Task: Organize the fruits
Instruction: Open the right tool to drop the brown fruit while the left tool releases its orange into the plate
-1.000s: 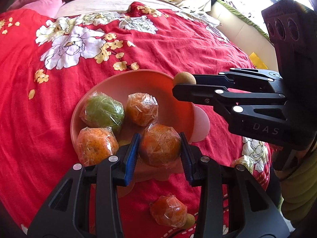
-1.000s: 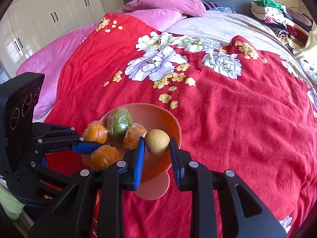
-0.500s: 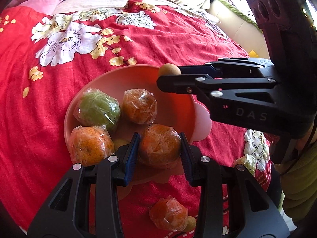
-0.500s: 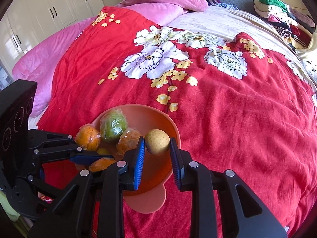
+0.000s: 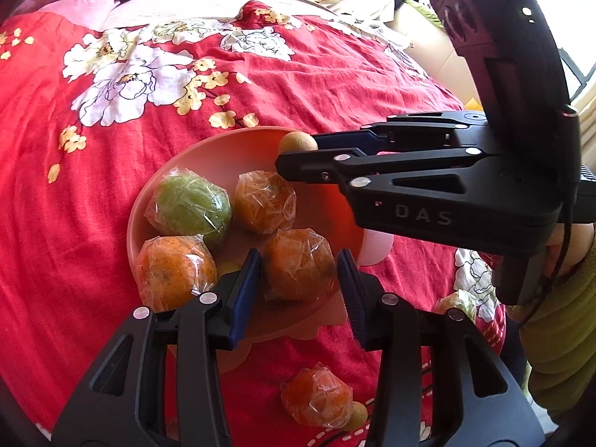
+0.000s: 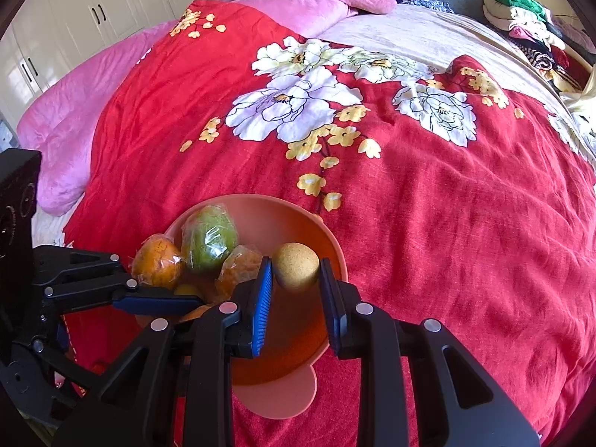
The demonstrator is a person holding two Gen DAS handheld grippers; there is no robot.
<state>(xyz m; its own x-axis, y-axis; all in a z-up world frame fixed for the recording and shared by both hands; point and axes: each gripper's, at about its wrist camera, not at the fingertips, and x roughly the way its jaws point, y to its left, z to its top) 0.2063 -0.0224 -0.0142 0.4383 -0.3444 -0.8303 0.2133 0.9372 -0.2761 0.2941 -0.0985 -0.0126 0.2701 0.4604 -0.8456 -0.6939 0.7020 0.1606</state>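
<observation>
The right gripper is pinching a small tan fruit across its middle above the bowl, at the 3 o'clock side; it is looking light, firm and rough-skinned, so probably not slippery. The left gripper has just been opening around a film-wrapped orange at the bowl's 6 o'clock, pads barely clear; that crinkly wrap is likely making it slick.

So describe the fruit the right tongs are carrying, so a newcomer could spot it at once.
On the red floral bedspread sits a salmon-pink bowl of fruit. Above its open side, the right tongs pinch a small round tan fruit. Unlike the plastic-wrapped orange and green fruits in the bowl, it is bare, dull and speckled.
</observation>
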